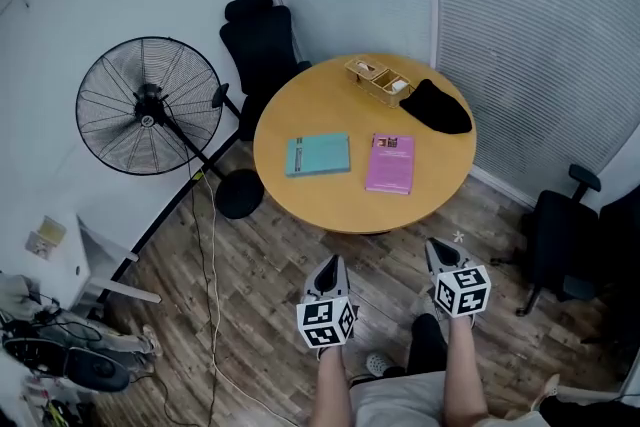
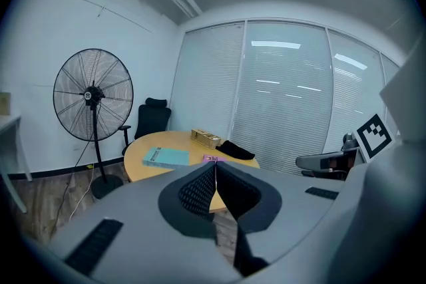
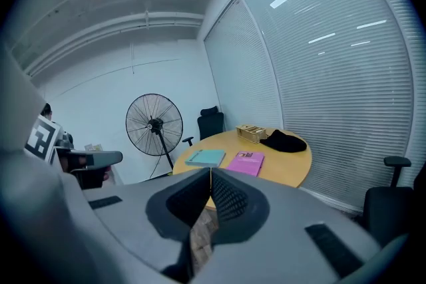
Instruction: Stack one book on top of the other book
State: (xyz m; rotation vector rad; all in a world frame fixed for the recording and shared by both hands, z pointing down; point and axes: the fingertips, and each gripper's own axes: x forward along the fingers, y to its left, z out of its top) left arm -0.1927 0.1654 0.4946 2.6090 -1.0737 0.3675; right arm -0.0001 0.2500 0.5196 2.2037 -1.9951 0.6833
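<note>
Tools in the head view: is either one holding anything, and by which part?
Nothing held. Left tool and right tool are shut and empty, short of the table; teal book and pink book lie on it untouched.

I saw a round wooden table point(image 1: 335, 205) standing on the plank floor point(image 1: 250, 315). A teal book point(image 1: 318, 155) and a pink book point(image 1: 390, 163) lay flat on it, side by side and apart. Near the far edge sat a wooden box point(image 1: 378, 80) (contents too small to tell), with a black cloth point(image 1: 436, 107) just beside it.
</note>
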